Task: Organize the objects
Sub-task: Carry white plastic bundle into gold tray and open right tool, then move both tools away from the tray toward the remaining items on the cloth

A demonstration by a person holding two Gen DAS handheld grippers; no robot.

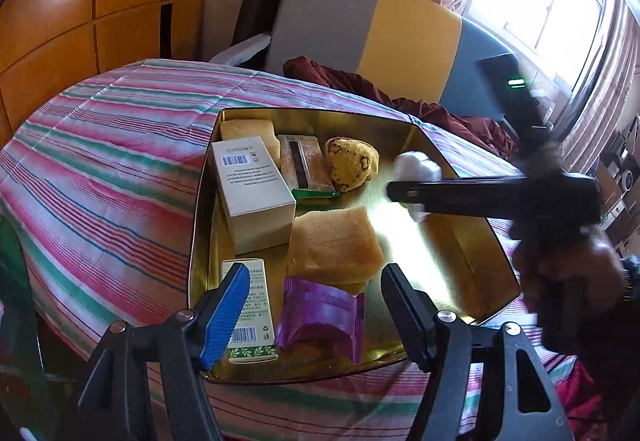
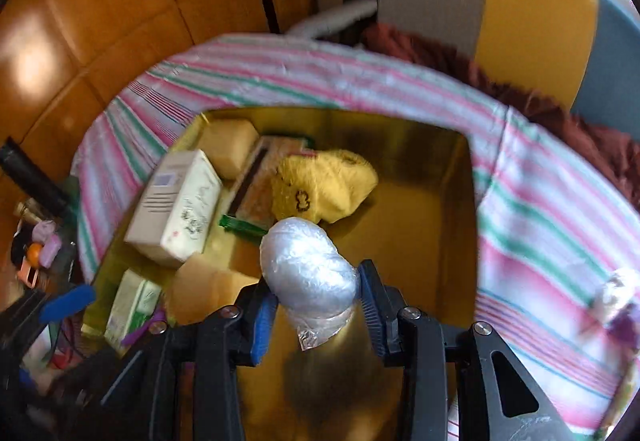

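Item: white plastic-wrapped bundle point(image 2: 310, 277), pinched between my right gripper point(image 2: 316, 305) pads, hanging over the gold tin point(image 2: 460, 201) toward its bare right side.

Left gripper point(image 1: 316, 305): fingers spread, empty, over the tin's near edge above the purple packet point(image 1: 320, 315).

Risk: slick wrap and a shallow bite; I judge the bundle could slide out early and land on the yellow plush point(image 2: 324, 185).

In the tin point(image 1: 472, 253) on the worktop point(image 1: 112, 161): boxes point(image 1: 254, 193) at left, plush toy point(image 1: 352, 163) behind sponge point(image 1: 334, 245), wrapped bundle point(image 2: 308, 269) held above the right half.
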